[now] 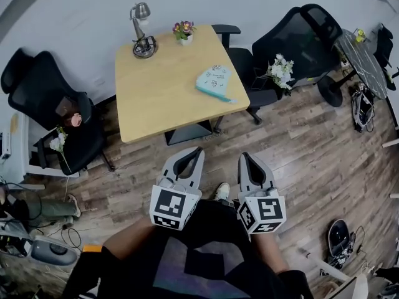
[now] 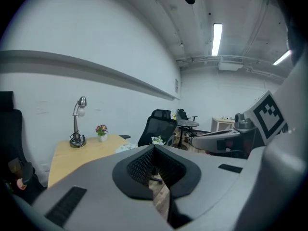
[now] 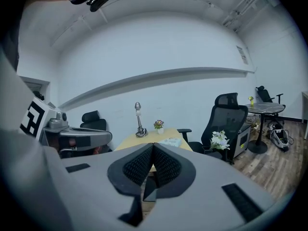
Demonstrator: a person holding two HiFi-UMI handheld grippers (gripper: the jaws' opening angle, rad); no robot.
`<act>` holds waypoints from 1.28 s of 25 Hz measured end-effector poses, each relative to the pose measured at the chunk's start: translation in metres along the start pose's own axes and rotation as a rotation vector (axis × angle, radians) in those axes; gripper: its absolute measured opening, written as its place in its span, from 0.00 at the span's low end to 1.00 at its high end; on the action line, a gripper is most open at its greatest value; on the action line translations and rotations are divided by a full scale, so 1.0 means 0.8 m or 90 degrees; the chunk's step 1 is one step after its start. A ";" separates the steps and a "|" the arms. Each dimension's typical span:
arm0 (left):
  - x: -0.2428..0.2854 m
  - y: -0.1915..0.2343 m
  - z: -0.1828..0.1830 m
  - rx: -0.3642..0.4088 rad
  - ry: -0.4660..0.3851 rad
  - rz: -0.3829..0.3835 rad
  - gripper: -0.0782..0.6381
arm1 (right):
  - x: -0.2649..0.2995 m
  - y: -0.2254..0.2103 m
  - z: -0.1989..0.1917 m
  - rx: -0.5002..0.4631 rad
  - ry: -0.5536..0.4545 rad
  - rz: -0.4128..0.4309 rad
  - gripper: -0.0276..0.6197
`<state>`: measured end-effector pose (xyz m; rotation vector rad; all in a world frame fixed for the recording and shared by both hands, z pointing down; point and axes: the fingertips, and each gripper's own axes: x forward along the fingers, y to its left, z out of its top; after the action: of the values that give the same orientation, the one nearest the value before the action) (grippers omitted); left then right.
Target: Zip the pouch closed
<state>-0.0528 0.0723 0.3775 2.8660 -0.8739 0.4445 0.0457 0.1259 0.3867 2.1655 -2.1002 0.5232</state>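
Note:
A light teal pouch lies on the right part of the wooden table, with a teal zip edge along its near side. It shows small in the right gripper view as the pouch, and as a pale shape, the pouch, in the left gripper view. Both grippers hang in the air over the floor, well short of the table. My left gripper is shut with nothing in it. My right gripper is shut and empty too.
A desk lamp and a small flower pot stand at the table's far edge. Black office chairs stand right of the table, one chair left. White flowers sit by the right chairs. Bags and cables litter the floor edges.

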 end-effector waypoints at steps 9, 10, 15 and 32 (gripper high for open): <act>0.050 -0.012 0.017 0.001 0.020 0.064 0.12 | 0.028 -0.053 0.012 -0.005 0.015 0.070 0.07; 0.054 -0.014 0.018 0.001 0.022 0.069 0.12 | 0.030 -0.058 0.012 -0.004 0.018 0.076 0.07; 0.072 -0.030 0.020 0.012 0.035 0.084 0.12 | 0.036 -0.079 0.012 -0.002 0.024 0.102 0.07; 0.171 0.010 0.027 -0.024 0.045 0.027 0.12 | 0.122 -0.101 0.016 -0.066 0.106 0.091 0.07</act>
<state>0.0568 -0.0105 0.3992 2.7841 -0.9219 0.5252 0.1280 0.0337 0.4180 1.8591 -2.1496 0.5710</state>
